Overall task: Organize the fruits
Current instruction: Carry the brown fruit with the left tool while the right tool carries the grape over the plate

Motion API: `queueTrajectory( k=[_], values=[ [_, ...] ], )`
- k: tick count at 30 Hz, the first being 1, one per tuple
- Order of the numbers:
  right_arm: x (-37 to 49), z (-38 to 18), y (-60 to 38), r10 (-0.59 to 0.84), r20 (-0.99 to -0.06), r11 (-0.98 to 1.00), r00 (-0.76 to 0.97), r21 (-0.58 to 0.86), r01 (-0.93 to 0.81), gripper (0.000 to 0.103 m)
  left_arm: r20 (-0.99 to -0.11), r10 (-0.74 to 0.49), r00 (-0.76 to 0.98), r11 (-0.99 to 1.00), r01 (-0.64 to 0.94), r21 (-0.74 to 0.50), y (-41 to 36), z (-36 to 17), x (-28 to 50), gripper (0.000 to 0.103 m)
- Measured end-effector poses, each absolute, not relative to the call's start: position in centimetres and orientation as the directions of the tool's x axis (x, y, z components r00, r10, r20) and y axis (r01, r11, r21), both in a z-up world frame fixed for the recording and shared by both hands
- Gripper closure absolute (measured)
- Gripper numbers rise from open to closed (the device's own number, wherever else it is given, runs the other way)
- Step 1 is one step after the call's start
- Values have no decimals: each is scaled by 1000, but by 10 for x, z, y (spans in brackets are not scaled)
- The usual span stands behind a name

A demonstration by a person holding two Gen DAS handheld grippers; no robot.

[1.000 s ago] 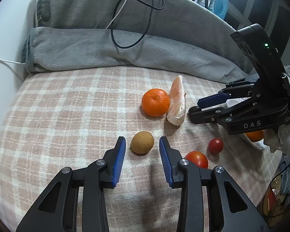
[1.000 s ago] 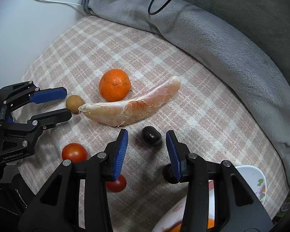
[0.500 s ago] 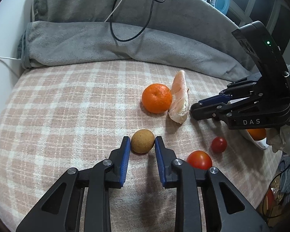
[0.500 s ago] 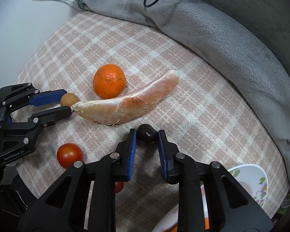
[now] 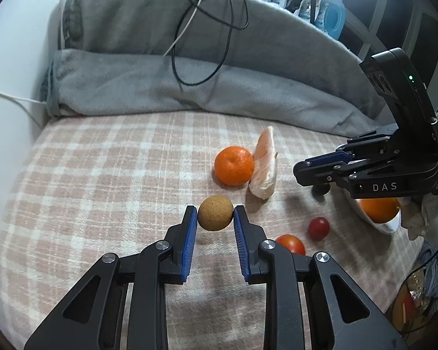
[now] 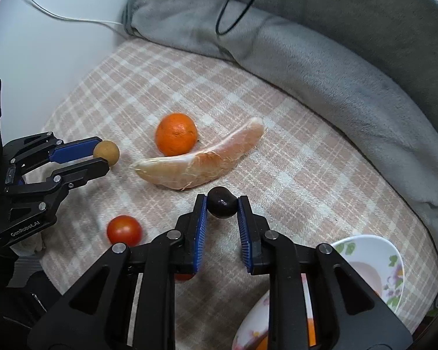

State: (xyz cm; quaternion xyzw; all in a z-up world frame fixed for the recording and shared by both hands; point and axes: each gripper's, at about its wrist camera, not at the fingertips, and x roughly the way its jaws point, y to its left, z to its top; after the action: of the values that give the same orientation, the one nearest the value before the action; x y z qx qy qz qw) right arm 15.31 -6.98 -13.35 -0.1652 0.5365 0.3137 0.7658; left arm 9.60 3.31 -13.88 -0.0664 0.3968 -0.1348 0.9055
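Observation:
My left gripper (image 5: 214, 209) is shut on a small round brown fruit (image 5: 215, 217) that sits low over the checked blanket (image 5: 102, 189). My right gripper (image 6: 221, 201) is shut on a dark, glossy little fruit (image 6: 221, 204) held at its fingertips. Between the two lie an orange (image 6: 176, 138) and a pale peeled citrus segment (image 6: 198, 157), touching each other. A red tomato (image 6: 124, 230) and a smaller cherry tomato (image 5: 318, 227) rest nearer the front. In the left wrist view the right gripper (image 5: 302, 170) reaches in from the right.
A white floral bowl (image 6: 388, 250) stands at the right, with another orange (image 5: 378, 208) in it. A folded grey blanket (image 5: 189, 87) with black and white cables (image 5: 207, 43) runs along the back. A white wall closes the left side; the bed edge drops off at right.
Both grippers have closed from open: the left onto the brown fruit, the right onto the dark fruit. The right gripper has since shifted a little with its fruit.

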Motion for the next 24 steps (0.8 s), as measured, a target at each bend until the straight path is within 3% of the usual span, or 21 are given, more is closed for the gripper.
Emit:
queueTrajectory(
  k=[24],
  values=[
    [119, -67, -164, 423, -815, 821, 395, 161, -547, 81, -612, -349, 710, 937, 279, -210, -16, -86, 66, 79]
  ],
)
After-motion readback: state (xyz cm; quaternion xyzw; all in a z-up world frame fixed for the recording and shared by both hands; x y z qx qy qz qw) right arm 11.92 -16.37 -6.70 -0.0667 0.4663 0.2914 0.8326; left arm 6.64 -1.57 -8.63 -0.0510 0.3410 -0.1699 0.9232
